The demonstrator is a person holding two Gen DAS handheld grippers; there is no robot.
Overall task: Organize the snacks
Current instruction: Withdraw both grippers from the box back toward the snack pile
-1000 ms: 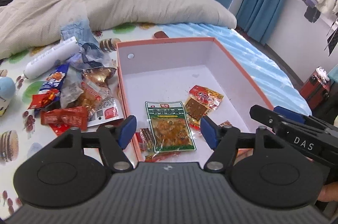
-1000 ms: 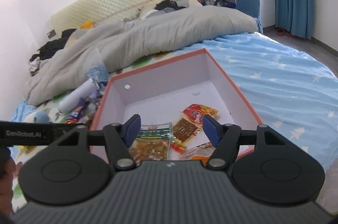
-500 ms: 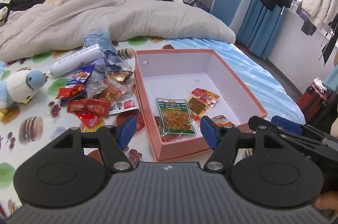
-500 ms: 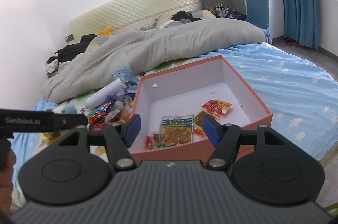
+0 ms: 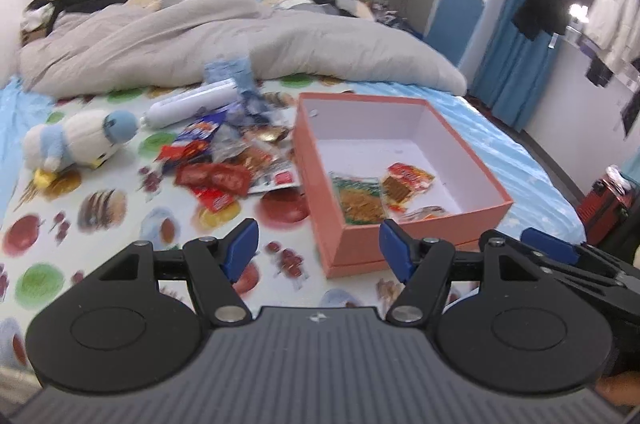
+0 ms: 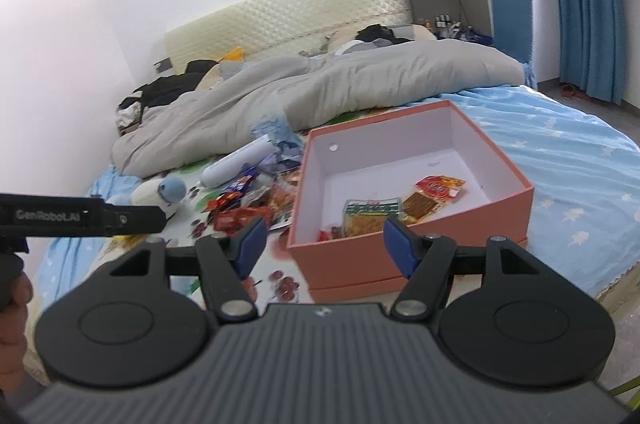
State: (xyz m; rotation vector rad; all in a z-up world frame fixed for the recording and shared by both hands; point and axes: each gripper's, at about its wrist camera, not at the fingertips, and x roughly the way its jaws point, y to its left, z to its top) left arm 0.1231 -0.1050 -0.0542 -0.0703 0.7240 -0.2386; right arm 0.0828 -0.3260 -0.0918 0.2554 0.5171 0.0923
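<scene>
A salmon-pink box [image 5: 360, 252] [image 6: 440, 220] with a white inside stands on the bed. In it lie a green snack packet [image 5: 360, 198] [image 6: 372, 214], a red-and-orange packet [image 5: 408, 182] [image 6: 434, 192] and a few smaller ones. A heap of loose snack packets [image 5: 224, 172] [image 6: 248, 204] lies left of the box. My left gripper [image 5: 316, 250] is open and empty, held back from the box's near corner. My right gripper [image 6: 322, 242] is also open and empty, in front of the box's near wall.
A white tube [image 5: 192, 104] [image 6: 236, 164] and a plush penguin [image 5: 76, 140] [image 6: 160, 192] lie by the snack heap. A grey duvet [image 5: 224, 40] covers the far half of the bed. The bed's edge drops off at right, with a red suitcase [image 5: 608, 204] beyond.
Both grippers have pulled back and up from over the box; it now sits farther off, with its near wall and more of the bed in view. Their jaws have stayed the same.
</scene>
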